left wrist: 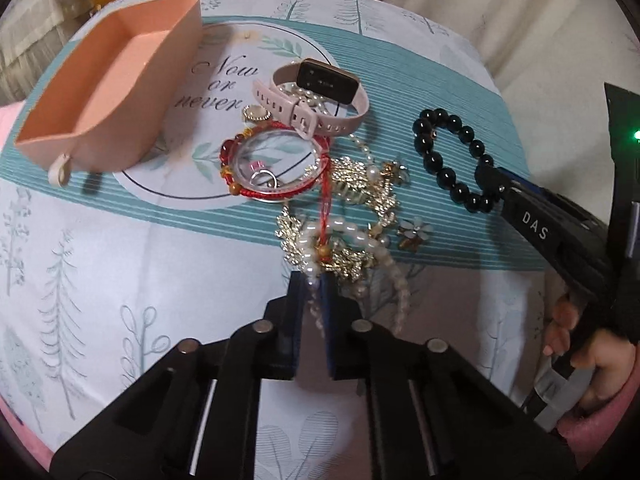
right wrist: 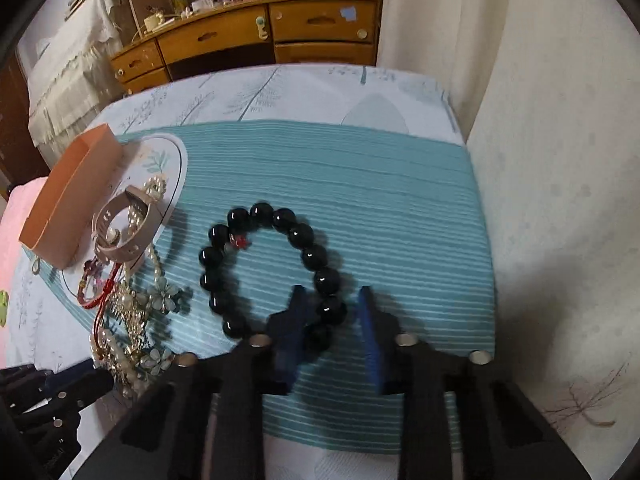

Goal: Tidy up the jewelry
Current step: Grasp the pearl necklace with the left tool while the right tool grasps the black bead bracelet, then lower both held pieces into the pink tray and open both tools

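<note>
Now | L tool (left wrist: 313, 286) clamped on pearl strand (left wrist: 311, 269), part hidden | R tool (right wrist: 331, 296) apart astride black bracelet (right wrist: 260, 212), contact blurred

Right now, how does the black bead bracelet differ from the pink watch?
The black bead bracelet is a loop of big glossy dark beads; the pink watch is a smooth strap with a dark rectangular screen. The bracelet lies flat and alone on the teal stripes, while the watch stands on edge atop the tangled jewelry pile. Both are closed rings for a wrist.
</note>
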The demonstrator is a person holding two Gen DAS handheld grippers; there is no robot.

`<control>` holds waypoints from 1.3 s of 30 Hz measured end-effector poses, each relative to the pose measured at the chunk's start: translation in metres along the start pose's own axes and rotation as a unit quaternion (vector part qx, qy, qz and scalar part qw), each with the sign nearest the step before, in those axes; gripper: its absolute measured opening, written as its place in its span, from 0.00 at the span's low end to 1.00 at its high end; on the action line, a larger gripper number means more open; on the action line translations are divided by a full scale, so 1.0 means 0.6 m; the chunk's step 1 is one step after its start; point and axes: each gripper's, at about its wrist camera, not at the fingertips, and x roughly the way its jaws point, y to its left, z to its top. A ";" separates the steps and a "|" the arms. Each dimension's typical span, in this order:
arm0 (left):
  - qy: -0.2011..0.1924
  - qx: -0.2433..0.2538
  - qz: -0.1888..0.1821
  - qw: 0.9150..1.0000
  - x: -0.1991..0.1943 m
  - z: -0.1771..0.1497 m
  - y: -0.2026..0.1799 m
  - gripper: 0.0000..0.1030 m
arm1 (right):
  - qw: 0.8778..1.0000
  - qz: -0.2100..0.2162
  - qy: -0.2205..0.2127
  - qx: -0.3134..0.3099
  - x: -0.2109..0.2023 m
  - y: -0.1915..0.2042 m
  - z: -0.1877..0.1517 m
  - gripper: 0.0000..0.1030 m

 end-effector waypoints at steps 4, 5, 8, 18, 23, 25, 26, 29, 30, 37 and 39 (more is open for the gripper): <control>0.009 -0.020 0.000 1.000 -0.001 -0.004 0.012 0.06 | 0.999 0.034 0.014 0.019 0.017 0.000 0.005 0.15; 0.010 -0.024 -0.003 1.000 -0.004 -0.007 0.016 0.05 | 0.999 0.039 0.015 0.025 0.014 0.001 0.007 0.15; 0.008 -0.025 -0.003 1.000 -0.022 -0.011 0.022 0.05 | 0.997 0.059 0.017 0.044 0.011 0.000 0.012 0.15; -0.017 0.031 0.001 0.999 -0.127 0.007 0.013 0.05 | 0.982 0.159 -0.009 0.104 -0.081 0.005 0.022 0.15; -0.032 0.062 0.005 0.998 -0.175 0.021 0.017 0.05 | 0.977 0.179 -0.024 0.113 -0.134 0.037 0.022 0.15; -0.044 0.076 -0.004 0.996 -0.200 0.025 0.025 0.05 | 0.974 0.192 -0.028 0.115 -0.175 0.041 0.012 0.15; -0.050 0.084 -0.008 0.995 -0.214 0.026 0.031 0.05 | 0.972 0.200 -0.030 0.118 -0.190 0.048 0.009 0.15; -0.058 0.099 -0.012 0.993 -0.253 0.042 0.049 0.05 | 0.967 0.214 -0.030 0.137 -0.236 0.073 0.002 0.15; -0.059 0.101 -0.020 0.993 -0.265 0.053 0.057 0.05 | 0.967 0.211 -0.033 0.138 -0.250 0.098 0.008 0.15; -0.105 0.130 -0.050 0.985 -0.326 0.153 0.132 0.05 | 0.953 0.241 -0.069 0.170 -0.341 0.205 0.009 0.15; -0.111 0.135 -0.053 0.983 -0.336 0.180 0.160 0.05 | 0.951 0.244 -0.080 0.173 -0.355 0.248 0.023 0.15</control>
